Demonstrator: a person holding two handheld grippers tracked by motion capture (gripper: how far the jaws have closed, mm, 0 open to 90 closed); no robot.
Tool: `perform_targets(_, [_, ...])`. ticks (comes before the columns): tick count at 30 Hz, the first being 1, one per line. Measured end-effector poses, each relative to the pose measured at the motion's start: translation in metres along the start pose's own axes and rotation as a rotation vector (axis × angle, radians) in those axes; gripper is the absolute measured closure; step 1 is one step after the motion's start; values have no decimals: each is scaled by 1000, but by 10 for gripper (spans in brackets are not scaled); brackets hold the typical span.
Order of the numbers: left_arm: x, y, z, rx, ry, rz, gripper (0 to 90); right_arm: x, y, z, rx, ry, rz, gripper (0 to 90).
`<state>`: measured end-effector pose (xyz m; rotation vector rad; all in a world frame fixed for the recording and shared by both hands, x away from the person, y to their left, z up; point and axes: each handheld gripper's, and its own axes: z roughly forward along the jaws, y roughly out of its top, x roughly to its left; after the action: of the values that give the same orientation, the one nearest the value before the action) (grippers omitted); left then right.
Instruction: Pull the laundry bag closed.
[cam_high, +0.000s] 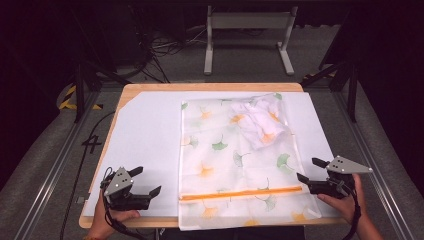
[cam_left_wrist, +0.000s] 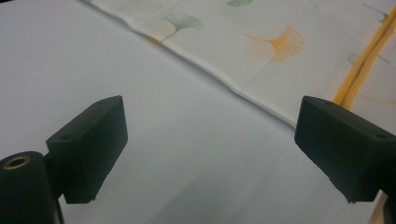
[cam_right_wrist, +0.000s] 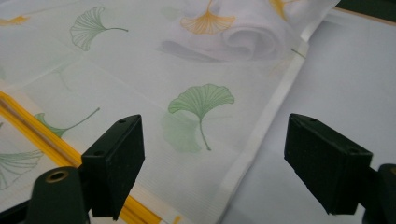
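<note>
A sheer white cloth bag (cam_high: 235, 160) printed with green and orange ginkgo leaves lies flat on the white sheet (cam_high: 145, 140), with an orange zipper band (cam_high: 242, 193) across its near end. A bunched white cloth (cam_high: 260, 122) shows through its far right part. My left gripper (cam_high: 147, 181) stands open over the bare sheet, left of the bag's edge (cam_left_wrist: 224, 79). My right gripper (cam_high: 309, 170) is open at the bag's right edge (cam_right_wrist: 261, 140), nothing between its jaws. The bunched cloth (cam_right_wrist: 243, 37) lies beyond it.
A wooden table (cam_high: 210, 86) carries the white sheet. Metal rails (cam_high: 50, 170) run along both sides of the table. A grey metal stand (cam_high: 247, 30) and cables (cam_high: 155, 55) sit on the floor behind.
</note>
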<state>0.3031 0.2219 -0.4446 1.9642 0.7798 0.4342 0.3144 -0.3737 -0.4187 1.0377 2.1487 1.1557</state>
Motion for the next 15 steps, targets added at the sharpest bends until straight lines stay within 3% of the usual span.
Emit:
perform_targets(4, [-4,0,4,31,-18,15,109,2,0,3,13,13,0,214])
perform_targets(8, [-12,-1,3,52,-30,51,119,13,5,6,26,20,-41,234])
perform_targets(15, [-15,-1,4,59,-41,52,132,24,14,17,39,70,-61,277])
